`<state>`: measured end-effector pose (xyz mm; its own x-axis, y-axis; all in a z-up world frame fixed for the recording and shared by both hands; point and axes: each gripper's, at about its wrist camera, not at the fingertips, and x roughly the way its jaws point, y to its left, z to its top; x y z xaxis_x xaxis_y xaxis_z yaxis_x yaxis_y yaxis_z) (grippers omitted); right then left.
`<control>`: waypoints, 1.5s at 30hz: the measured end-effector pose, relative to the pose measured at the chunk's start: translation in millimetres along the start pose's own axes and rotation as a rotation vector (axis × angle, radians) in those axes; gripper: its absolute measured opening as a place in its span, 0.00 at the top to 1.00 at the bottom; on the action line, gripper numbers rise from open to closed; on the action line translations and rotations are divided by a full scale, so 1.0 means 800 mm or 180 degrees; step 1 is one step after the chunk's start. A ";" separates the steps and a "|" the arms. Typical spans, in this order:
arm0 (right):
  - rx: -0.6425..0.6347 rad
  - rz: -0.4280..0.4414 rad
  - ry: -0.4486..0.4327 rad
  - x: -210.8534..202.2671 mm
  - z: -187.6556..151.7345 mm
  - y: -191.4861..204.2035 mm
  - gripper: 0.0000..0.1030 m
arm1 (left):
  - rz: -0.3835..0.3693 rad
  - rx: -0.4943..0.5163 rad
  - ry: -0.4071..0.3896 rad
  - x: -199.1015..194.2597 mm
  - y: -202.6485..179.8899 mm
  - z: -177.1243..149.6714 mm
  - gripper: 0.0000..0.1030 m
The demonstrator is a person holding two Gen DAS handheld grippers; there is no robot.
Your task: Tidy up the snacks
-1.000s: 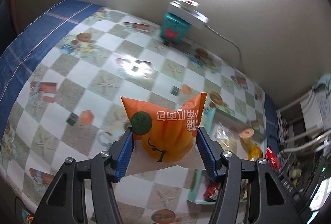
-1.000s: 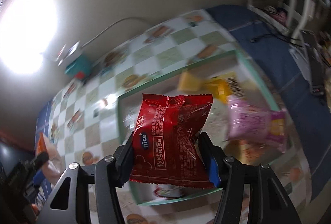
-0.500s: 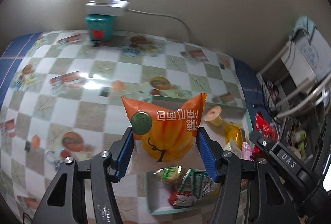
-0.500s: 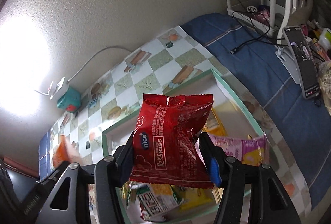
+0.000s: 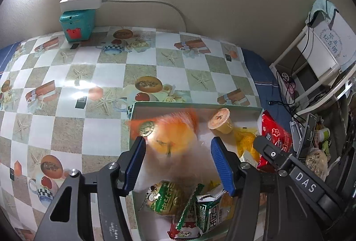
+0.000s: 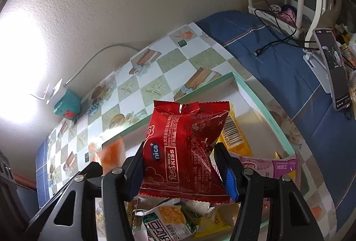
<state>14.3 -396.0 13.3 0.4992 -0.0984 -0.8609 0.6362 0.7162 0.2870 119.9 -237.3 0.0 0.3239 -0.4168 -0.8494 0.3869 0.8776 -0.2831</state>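
1. Left gripper: jaws spread wide, nothing clamped. The orange pack shows as a motion-blurred smear ahead of the blue pads, over the box; contact with the left pad cannot be judged.
2. Right gripper: closed on the red pack, held upright above the box.
3. The red pack hides much of the box interior; the yellow pack and purple pack are partly covered.
4. The cracker pack is cut off by the lower frame edge.
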 end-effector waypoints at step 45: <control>-0.0638 -0.0421 0.0151 -0.023 -0.030 0.042 0.00 | 0.1242 -0.0562 -0.0091 -0.049 0.104 -0.016 0.02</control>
<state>12.5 -353.8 29.0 0.3881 -0.1711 -0.9056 0.5623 0.8225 0.0856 128.3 -144.6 4.2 0.4414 -0.0496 -0.8959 0.0777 0.9968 -0.0169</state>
